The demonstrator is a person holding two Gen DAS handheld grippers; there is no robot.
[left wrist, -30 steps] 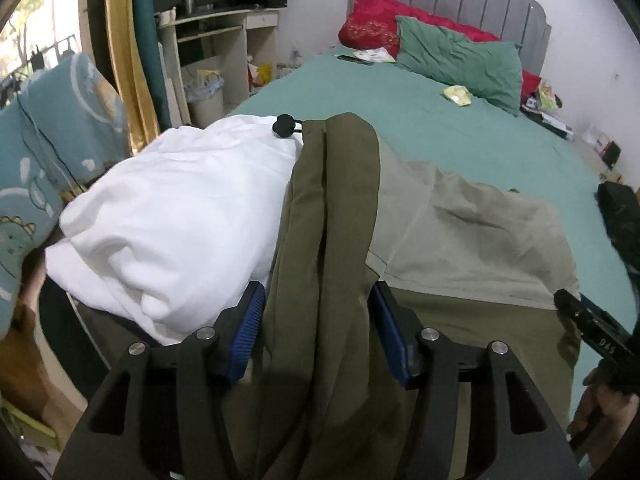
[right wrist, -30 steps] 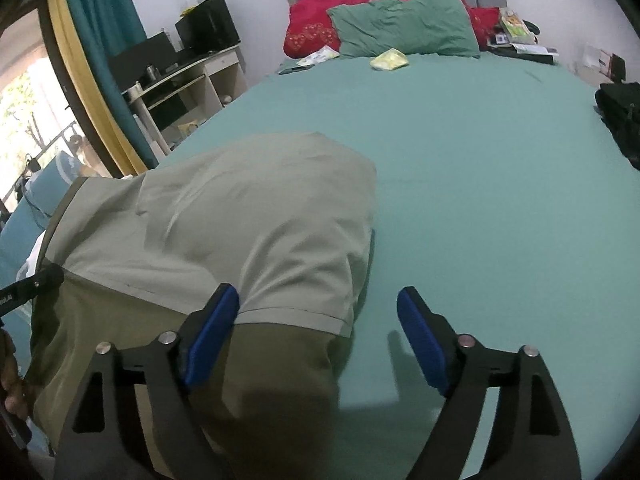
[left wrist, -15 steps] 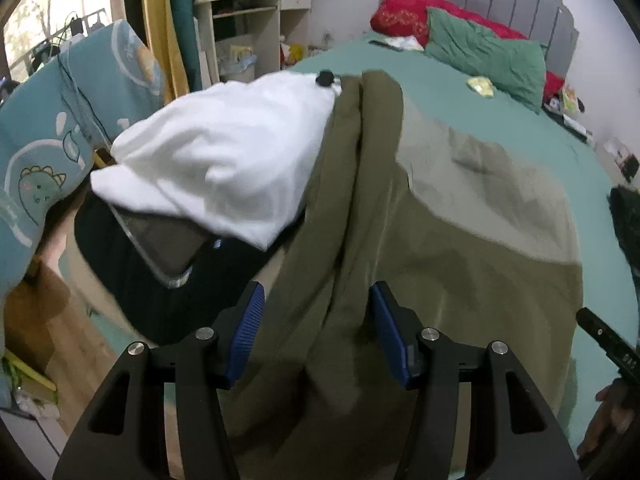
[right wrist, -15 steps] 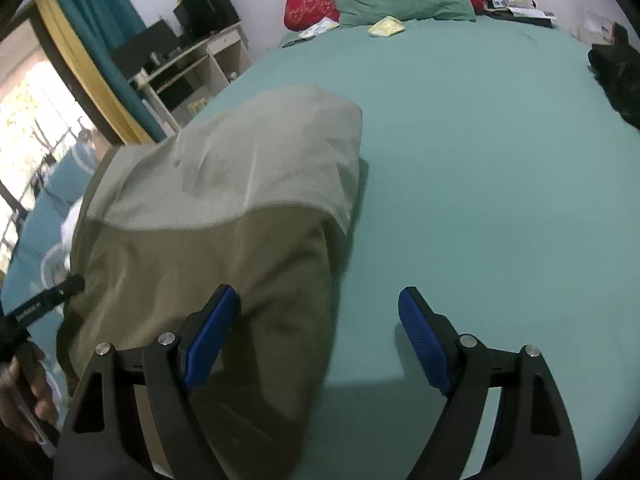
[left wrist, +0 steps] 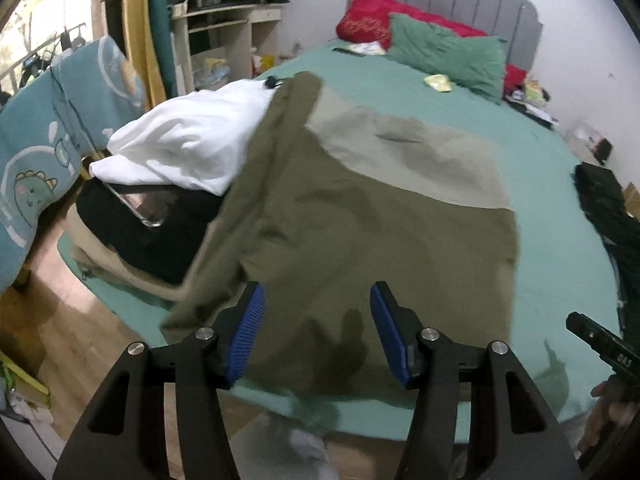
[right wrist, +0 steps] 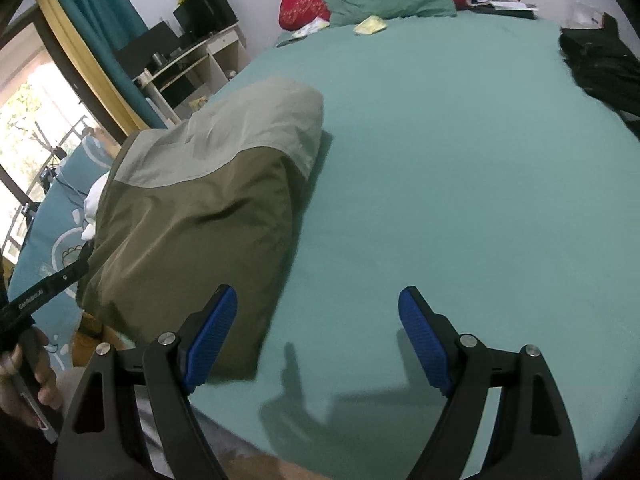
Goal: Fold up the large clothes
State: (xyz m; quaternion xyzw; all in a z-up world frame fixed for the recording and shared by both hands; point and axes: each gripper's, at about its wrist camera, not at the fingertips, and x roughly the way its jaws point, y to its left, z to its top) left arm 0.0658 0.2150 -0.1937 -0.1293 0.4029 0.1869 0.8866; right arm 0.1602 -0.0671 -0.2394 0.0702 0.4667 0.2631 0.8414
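Observation:
A large olive and light grey-green garment (left wrist: 360, 208) lies folded on the teal bed (left wrist: 560, 240), at its near left corner; it also shows in the right wrist view (right wrist: 208, 200). My left gripper (left wrist: 316, 332) is open and empty, above the garment's near edge. My right gripper (right wrist: 318, 336) is open and empty, above bare sheet (right wrist: 440, 160) to the right of the garment.
A white cloth (left wrist: 188, 136) lies on a pile of dark and beige clothes (left wrist: 140, 236) left of the garment. A black garment (right wrist: 600, 68) lies at the bed's right edge. Pillows (left wrist: 440, 56) are at the headboard. A dinosaur-print blanket (left wrist: 44, 152) and a desk (left wrist: 224, 44) stand left.
My left gripper has let go of the olive garment and pulled back; the cloth now lies flat on the bed. My right gripper has also drawn back from the garment.

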